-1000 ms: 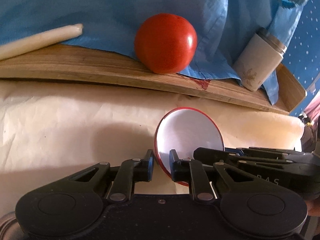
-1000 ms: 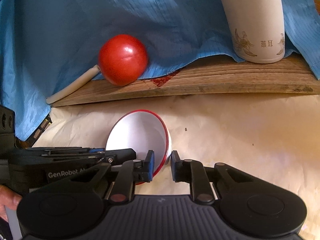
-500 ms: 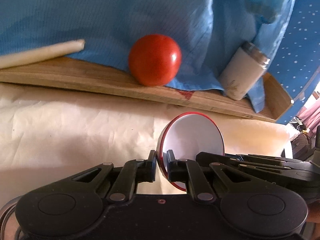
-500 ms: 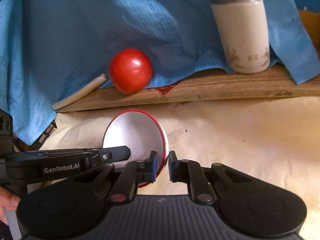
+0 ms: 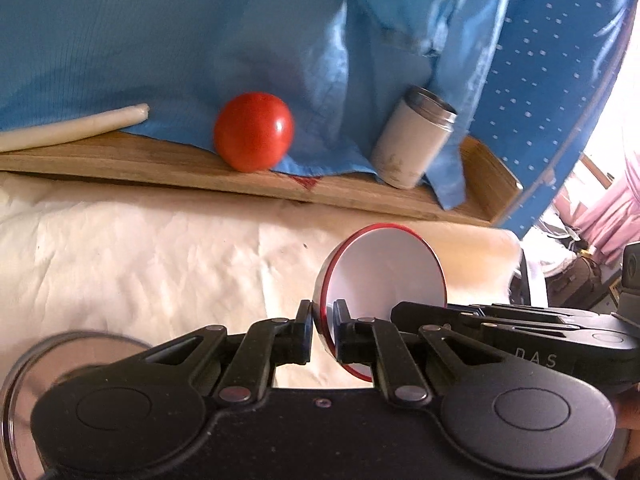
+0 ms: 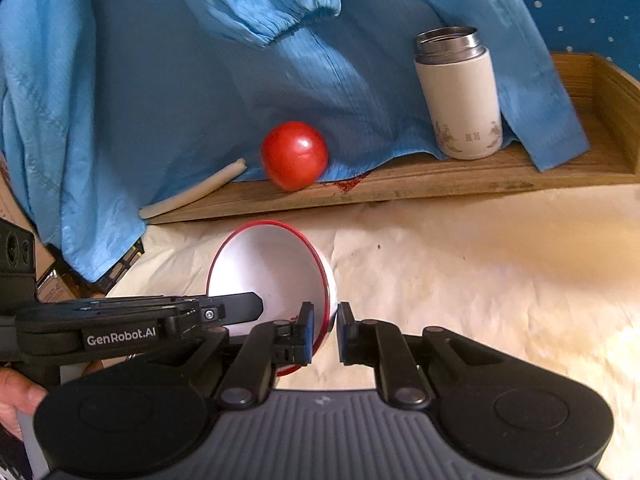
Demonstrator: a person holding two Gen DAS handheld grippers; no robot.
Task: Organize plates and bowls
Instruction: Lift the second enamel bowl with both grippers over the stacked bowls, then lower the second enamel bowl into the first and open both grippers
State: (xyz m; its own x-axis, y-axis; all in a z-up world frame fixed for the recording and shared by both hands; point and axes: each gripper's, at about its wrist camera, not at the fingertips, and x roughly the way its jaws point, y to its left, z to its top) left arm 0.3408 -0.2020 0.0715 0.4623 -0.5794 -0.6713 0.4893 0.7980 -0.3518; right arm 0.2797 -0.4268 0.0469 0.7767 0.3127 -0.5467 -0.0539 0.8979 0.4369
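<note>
A white bowl with a red rim [image 5: 384, 268] is held up between both grippers above the cream-papered table [image 5: 140, 264]. My left gripper [image 5: 322, 326] is shut on the bowl's left rim. My right gripper [image 6: 325, 328] is shut on its right rim; the bowl also shows in the right wrist view [image 6: 268, 272]. Each gripper's body shows in the other's view. A clear glass plate [image 5: 24, 384] lies at the lower left of the left wrist view, partly hidden by the gripper.
A wooden tray [image 5: 160, 164] at the back holds a red tomato [image 5: 254, 131], a white thermos cup [image 5: 412, 138] and a white stick [image 5: 76, 128]. A blue cloth [image 6: 160, 80] hangs behind it. The table's right edge [image 5: 514, 256] drops off.
Both grippers have risen and drawn back from the tray with the bowl held between them; the tomato and cup look smaller and farther. The glass plate has come into the left wrist view.
</note>
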